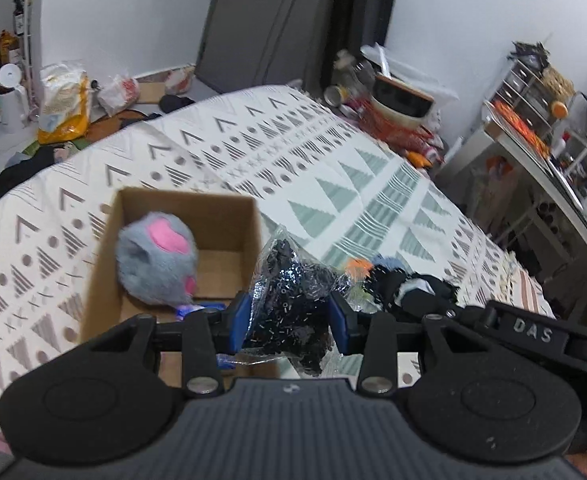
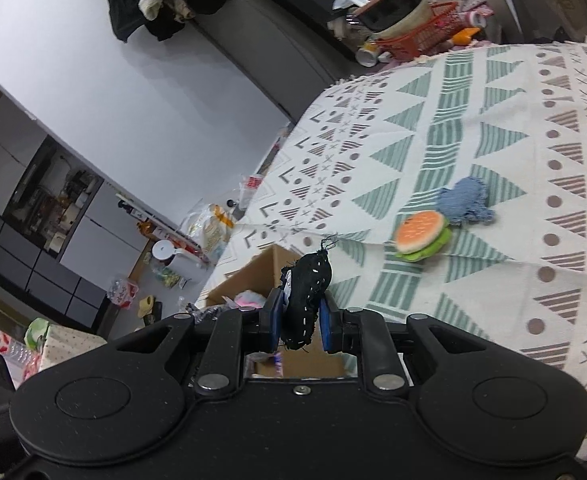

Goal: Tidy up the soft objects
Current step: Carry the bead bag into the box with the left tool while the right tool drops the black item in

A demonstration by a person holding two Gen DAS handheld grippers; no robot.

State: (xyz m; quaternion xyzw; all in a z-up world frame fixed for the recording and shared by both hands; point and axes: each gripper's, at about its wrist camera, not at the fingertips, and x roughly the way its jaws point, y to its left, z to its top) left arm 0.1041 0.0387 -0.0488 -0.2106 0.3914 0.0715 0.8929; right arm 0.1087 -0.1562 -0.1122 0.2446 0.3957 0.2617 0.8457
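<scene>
**A:** How far along are you?

**B:** Partway, I'd judge. The grey plush [image 1: 155, 258] with pink patches already sits in the cardboard box [image 1: 249, 224], at about ten o'clock from my left gripper [image 1: 291, 316]. My left gripper's blue pads are pressed on a crinkly clear bag of black speckled stuff [image 1: 289, 292], held over the box's near right corner. My right gripper [image 2: 301, 314] is clamped on a black cloth piece [image 2: 307, 288] with white flecks and frayed threads.

**A:** What's left?

**B:** Out on the patterned blanket [image 2: 493, 120], at one o'clock from my right gripper, lie a felt burger toy [image 2: 423, 236], flat and round, orange over green, and touching it a fuzzy blue plush [image 2: 467, 200]. Those still need boxing, along with both things I'm carrying.

**A:** Any worry?

**B:** The bag is slick; it could slip.
</scene>
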